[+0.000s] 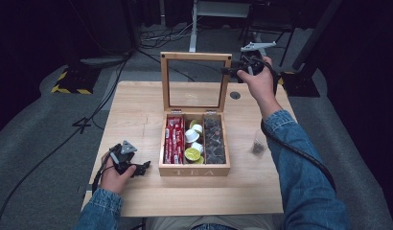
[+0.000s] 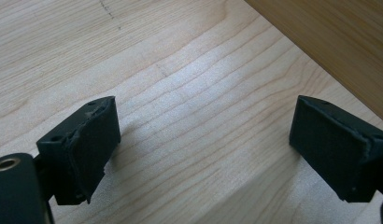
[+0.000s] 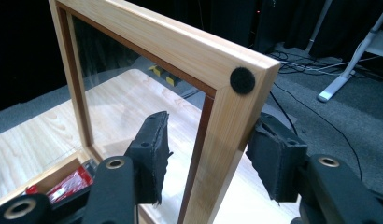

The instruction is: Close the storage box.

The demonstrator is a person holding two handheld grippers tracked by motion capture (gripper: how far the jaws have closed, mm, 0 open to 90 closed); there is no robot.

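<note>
- Centrally on the light wooden surface (image 1: 137,110) stands a wooden tea box (image 1: 194,168), its front marked "TEA" and its glass-paned lid (image 1: 194,81) raised upright at the back.
- Inside, the box has three compartments: red packets (image 1: 174,139) in the left one, white and green capsules (image 1: 192,137) in the middle one, dark capsules (image 1: 214,141) in the right one.
- The right gripper (image 1: 231,71) is up at the lid's top right corner; in the right gripper view its jaws sit on either side of the lid's wooden frame (image 3: 227,121), one before the glass and one behind, close against the wood. Whether both pads press it I cannot tell for sure.
- A round black pad (image 3: 242,80) sits on the frame's corner face.
- The left gripper (image 1: 145,167) rests low over the surface, just left of the box's front corner; its jaws are spread wide with only bare wood between them, and the box wall (image 2: 339,42) shows at the upper right of its view.
- A small clear bag with dark contents (image 1: 258,143) lies near the right edge, by the right sleeve (image 1: 300,163).
</note>
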